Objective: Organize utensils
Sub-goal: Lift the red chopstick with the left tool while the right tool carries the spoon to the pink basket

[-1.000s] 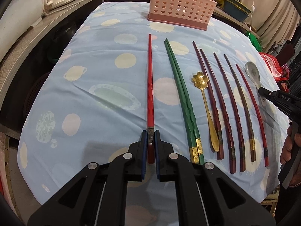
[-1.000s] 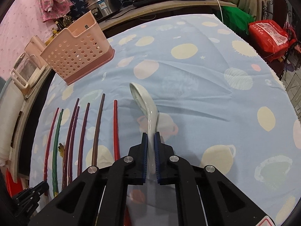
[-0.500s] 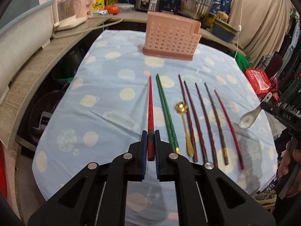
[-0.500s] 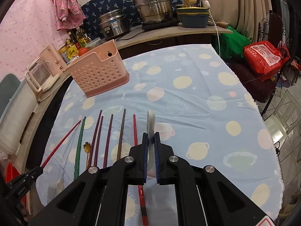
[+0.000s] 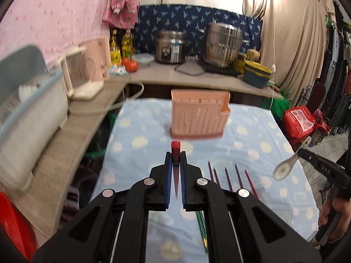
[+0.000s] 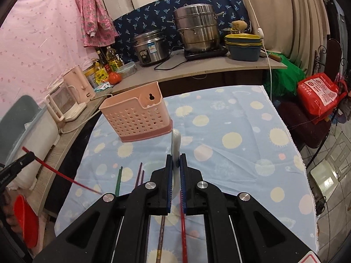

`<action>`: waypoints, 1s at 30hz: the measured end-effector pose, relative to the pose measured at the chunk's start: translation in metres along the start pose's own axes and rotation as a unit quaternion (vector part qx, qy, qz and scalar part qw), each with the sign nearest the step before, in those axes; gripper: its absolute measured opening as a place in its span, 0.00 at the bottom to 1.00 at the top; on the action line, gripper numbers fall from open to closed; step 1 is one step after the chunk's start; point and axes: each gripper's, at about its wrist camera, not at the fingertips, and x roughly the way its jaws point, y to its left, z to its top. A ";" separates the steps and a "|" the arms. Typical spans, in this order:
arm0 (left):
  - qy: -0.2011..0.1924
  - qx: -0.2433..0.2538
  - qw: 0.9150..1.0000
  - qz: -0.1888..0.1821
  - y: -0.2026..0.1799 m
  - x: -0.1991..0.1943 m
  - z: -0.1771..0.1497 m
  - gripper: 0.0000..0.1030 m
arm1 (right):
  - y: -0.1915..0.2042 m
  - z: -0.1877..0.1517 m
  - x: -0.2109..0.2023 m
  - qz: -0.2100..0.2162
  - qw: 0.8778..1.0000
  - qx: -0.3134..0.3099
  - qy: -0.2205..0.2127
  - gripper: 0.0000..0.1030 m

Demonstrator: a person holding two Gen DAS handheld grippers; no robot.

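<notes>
My left gripper (image 5: 175, 156) is shut on a red chopstick (image 5: 175, 146), held in the air and pointing at the pink perforated utensil basket (image 5: 198, 118). My right gripper (image 6: 174, 157) is shut on the handle of a white ceramic spoon (image 6: 176, 137), also lifted off the cloth. In the left wrist view the spoon (image 5: 285, 168) hangs bowl-down from the right gripper (image 5: 302, 152). In the right wrist view the left gripper (image 6: 27, 156) carries the red chopstick (image 6: 65, 178). The basket (image 6: 136, 118) stands at the far end of the table.
Green chopsticks (image 6: 118, 182), dark ones (image 5: 228, 175) and a red one (image 6: 183, 230) lie on the blue spotted tablecloth (image 6: 241, 131) below both grippers. Behind the table a counter holds a rice cooker (image 6: 150, 48), a steamer pot (image 6: 196, 30) and a kettle (image 6: 65, 100). A red bag (image 6: 318, 94) sits at the right.
Both grippers have risen well above the table, each keeping its utensil. The red chopstick and the spoon have come off the cloth, and both views now tilt up towards the basket and counter.
</notes>
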 end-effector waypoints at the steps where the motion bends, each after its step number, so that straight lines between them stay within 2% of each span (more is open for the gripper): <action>1: -0.008 0.004 1.000 0.000 0.000 0.000 0.012 0.07 | 0.003 0.009 0.003 0.006 1.000 -0.001 -0.002 0.06; 9: -0.079 0.027 0.996 0.004 -0.006 0.001 0.104 0.07 | 0.029 0.072 0.033 0.024 0.999 -0.019 -0.020 0.06; 14: -0.128 0.021 0.992 0.001 -0.011 0.009 0.163 0.07 | 0.044 0.116 0.064 0.030 0.999 -0.025 -0.031 0.06; 17: -0.145 0.016 0.989 -0.004 -0.013 0.021 0.187 0.07 | 0.052 0.138 0.086 0.030 0.999 -0.029 -0.031 0.06; 20: -0.147 0.011 0.989 -0.006 -0.016 0.046 0.211 0.07 | 0.060 0.154 0.113 0.027 0.999 -0.033 -0.027 0.06; 23: -0.134 0.007 0.991 -0.010 -0.017 0.075 0.217 0.07 | 0.065 0.161 0.137 0.020 0.999 -0.036 -0.025 0.06; 30: -0.081 0.000 0.997 -0.011 -0.013 0.143 0.199 0.07 | 0.064 0.157 0.191 0.004 0.999 -0.033 0.006 0.06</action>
